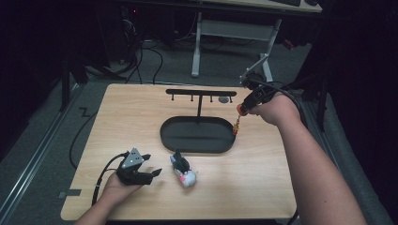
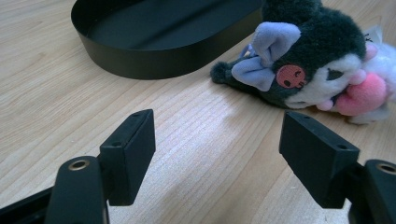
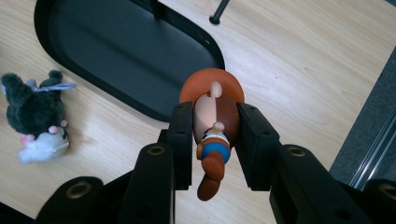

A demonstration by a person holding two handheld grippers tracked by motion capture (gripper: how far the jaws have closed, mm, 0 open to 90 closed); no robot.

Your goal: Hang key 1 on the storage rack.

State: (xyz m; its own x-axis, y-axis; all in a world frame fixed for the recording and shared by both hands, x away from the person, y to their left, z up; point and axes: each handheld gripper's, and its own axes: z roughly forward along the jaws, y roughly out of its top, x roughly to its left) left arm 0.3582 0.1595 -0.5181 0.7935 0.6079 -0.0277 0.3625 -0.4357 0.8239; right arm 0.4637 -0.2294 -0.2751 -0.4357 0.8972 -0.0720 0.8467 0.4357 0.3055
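Note:
My right gripper (image 1: 242, 109) hangs over the right end of the black oval tray (image 1: 197, 151), shut on a small toy figure (image 1: 237, 124). In the right gripper view the figure (image 3: 212, 121), with an orange hat and a blue band, is pinched between the pads of the gripper (image 3: 215, 128) above the tray's rim (image 3: 205, 44). A dark plush toy (image 1: 184, 171) with a lilac bow and a pink nose lies on the table in front of the tray. My left gripper (image 1: 152, 165) rests low at the front left, open, with the plush (image 2: 303, 60) just beyond its jaws (image 2: 217, 140).
A black T-shaped rack (image 1: 200, 92) with small hooks rises from the tray's far side. The wooden table (image 1: 263, 178) ends close behind the rack and to the right of my right hand. Desk legs and cables lie on the floor beyond.

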